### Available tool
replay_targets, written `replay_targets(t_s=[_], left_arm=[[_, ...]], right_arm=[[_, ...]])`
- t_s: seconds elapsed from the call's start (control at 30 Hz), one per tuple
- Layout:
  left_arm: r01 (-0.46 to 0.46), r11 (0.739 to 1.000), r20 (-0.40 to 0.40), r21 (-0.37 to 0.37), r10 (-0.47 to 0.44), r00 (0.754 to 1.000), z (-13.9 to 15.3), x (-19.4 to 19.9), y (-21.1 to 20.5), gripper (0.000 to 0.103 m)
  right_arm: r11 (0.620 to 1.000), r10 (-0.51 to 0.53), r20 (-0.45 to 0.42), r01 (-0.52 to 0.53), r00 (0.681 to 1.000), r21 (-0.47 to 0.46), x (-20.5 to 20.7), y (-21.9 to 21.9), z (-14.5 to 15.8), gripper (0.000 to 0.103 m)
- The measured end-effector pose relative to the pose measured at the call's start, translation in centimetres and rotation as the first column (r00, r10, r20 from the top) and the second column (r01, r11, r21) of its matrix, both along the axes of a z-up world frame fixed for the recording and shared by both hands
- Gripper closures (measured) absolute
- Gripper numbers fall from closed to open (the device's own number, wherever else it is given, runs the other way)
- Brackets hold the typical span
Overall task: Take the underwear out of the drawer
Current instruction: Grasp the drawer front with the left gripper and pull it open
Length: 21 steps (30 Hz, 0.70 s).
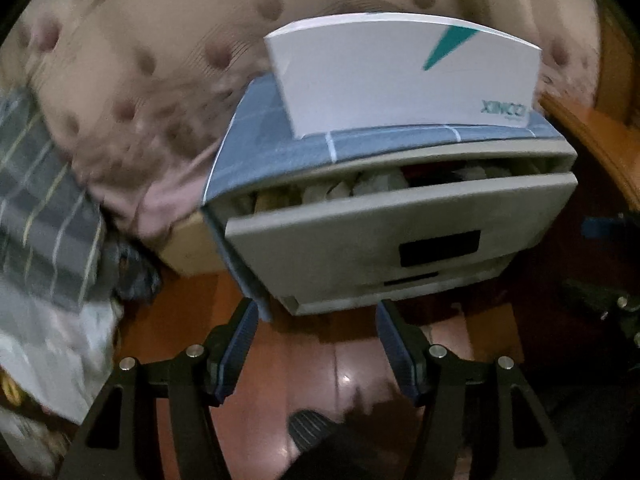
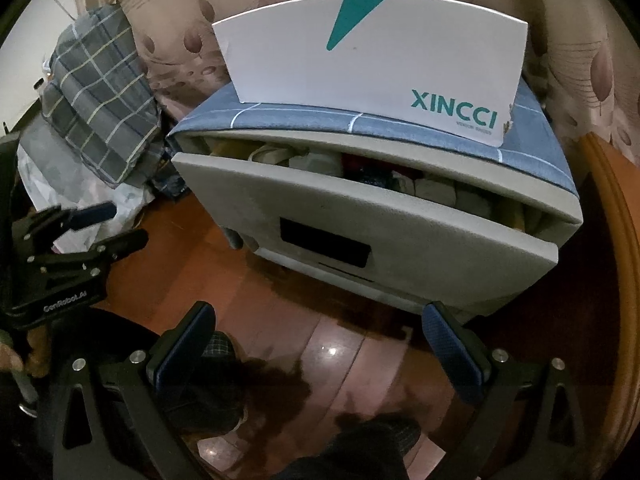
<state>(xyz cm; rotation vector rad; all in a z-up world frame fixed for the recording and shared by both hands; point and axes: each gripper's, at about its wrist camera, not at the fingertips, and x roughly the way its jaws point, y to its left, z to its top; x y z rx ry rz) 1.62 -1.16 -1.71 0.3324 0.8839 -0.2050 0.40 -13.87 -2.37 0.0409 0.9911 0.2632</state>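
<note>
Underwear [image 2: 404, 184] in drawer [image 2: 360, 232], beyond jaws.

1. Grey drawer [image 2: 400, 236] partly open, folded clothes [image 2: 436, 192] inside.
2. White box [image 2: 372, 68] on blue checked cloth [image 2: 300, 118] above.
3. Right gripper [image 2: 320, 344] spread wide over wooden floor [image 2: 248, 280], gripping nothing.
4. Left gripper [image 2: 108, 226] at left edge.

grey drawer [image 2: 360, 216] front with black handle slot; blue cloth [image 2: 280, 118] with thin white lines; white box [image 2: 372, 56], teal lettering and wedge; grey plaid fabric [image 2: 100, 96] with pale stripes; reddish-brown floor [image 2: 248, 288]; beige curtain [image 2: 580, 52], brownish spots.
</note>
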Motion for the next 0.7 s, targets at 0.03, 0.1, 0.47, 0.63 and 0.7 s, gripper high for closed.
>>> replay_targets(t_s=[0.03, 0.1, 0.47, 0.63, 0.7], left_arm=[[0.023, 1.0, 0.007, 0.015, -0.023, 1.0, 0.1, 0.3, -0.2, 0.04], [0.08, 0.995, 0.021, 0.062, -0.081, 0.996, -0.1, 0.8, -1.0, 0.04], [0.284, 0.897, 0.045, 0.339, -0.317, 0.947, -3.2, 3.9, -3.8, 0.04], [0.334, 0.867, 0.025, 0.369, -0.369, 0.929, -4.3, 5.5, -4.3, 0.04], [0.359, 0.854, 0.01, 0.376, -0.391, 0.92, -4.9, 6.3, -4.6, 0.04]], right_arm=[[1.0, -0.003, 0.001, 0.003, 1.0, 0.0, 0.0, -0.1, 0.0, 0.0], [0.999, -0.013, -0.017, 0.013, 1.0, 0.037, -0.1, -0.5, 0.0, 0.0], [0.986, -0.102, -0.076, 0.111, 0.992, 0.124, 0.7, -3.3, -1.0, 0.0], [0.986, -0.1, -0.091, 0.111, 0.991, 0.127, 1.0, -3.2, -1.2, 0.0], [0.988, -0.091, -0.072, 0.099, 0.993, 0.122, 1.0, -3.0, -1.3, 0.0]])
